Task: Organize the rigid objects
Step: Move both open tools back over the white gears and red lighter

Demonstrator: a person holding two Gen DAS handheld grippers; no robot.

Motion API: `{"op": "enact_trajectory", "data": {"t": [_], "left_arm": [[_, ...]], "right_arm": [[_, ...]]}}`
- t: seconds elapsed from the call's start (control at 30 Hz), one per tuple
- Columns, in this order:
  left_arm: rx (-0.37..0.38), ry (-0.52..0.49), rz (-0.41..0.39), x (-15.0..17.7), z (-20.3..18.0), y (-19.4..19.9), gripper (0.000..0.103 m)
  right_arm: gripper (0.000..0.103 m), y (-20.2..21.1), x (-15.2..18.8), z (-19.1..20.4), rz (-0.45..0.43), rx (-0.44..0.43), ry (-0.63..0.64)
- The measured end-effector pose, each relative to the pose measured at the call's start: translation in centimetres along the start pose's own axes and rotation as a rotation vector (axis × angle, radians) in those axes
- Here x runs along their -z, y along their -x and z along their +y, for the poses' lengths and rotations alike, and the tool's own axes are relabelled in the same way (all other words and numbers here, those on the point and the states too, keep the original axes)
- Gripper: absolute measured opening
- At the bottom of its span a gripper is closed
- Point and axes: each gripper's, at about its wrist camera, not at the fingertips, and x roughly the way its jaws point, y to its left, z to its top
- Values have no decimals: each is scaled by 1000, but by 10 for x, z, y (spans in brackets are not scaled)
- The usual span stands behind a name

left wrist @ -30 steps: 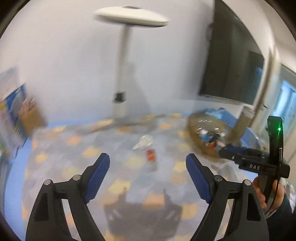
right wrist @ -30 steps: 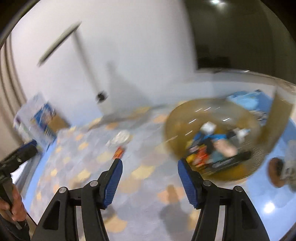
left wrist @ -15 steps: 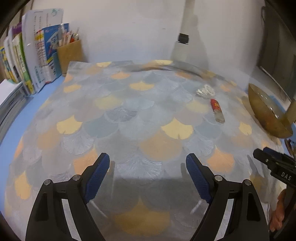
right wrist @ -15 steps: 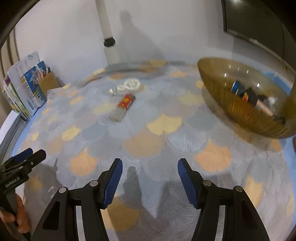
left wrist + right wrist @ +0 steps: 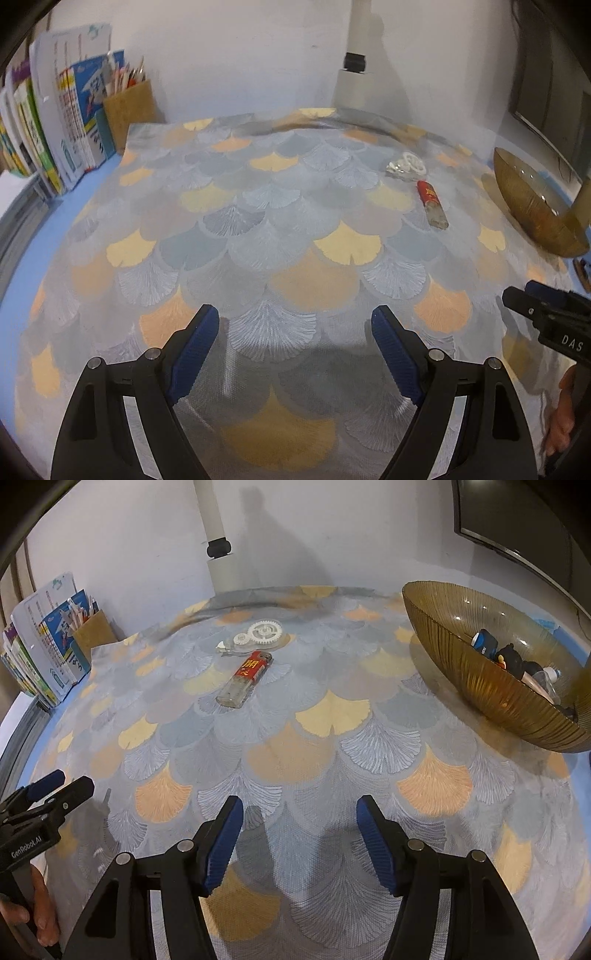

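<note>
1. My desk (image 5: 332, 775) carries a fan-patterned cloth.
2. The amber bowl (image 5: 480, 686) sits at 2 o'clock, holding small items.
3. My left tool (image 5: 291, 343) and right tool (image 5: 299, 834) hang released, empty.
4. The lighter (image 5: 245, 683) lies at 11 o'clock, just beside the correction tape (image 5: 255, 638).

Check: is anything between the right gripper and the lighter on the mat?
Nothing visible. Only bare mat lies between the open right gripper and the lighter. The correction tape sits beyond it, the bowl off right.

Black hand-held gripper (image 5: 295, 328) frames, ribbed blue pads (image 5: 223, 843), silver screws.
</note>
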Motion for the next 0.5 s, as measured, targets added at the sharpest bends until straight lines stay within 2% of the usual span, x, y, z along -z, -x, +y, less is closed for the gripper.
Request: {"op": "enact_trajectory", "data": {"t": [0.27, 0.4, 0.5], "left_arm": [[-2, -11, 1, -3, -1, 1, 84], [52, -50, 28, -13, 0, 1, 84], [-38, -163, -51, -35, -9, 12, 84]], "right_arm": [[65, -1, -2, -9, 4, -39, -19], [65, 2, -3, -4, 63, -33, 6], [69, 15, -13, 17, 134, -119, 114]]}}
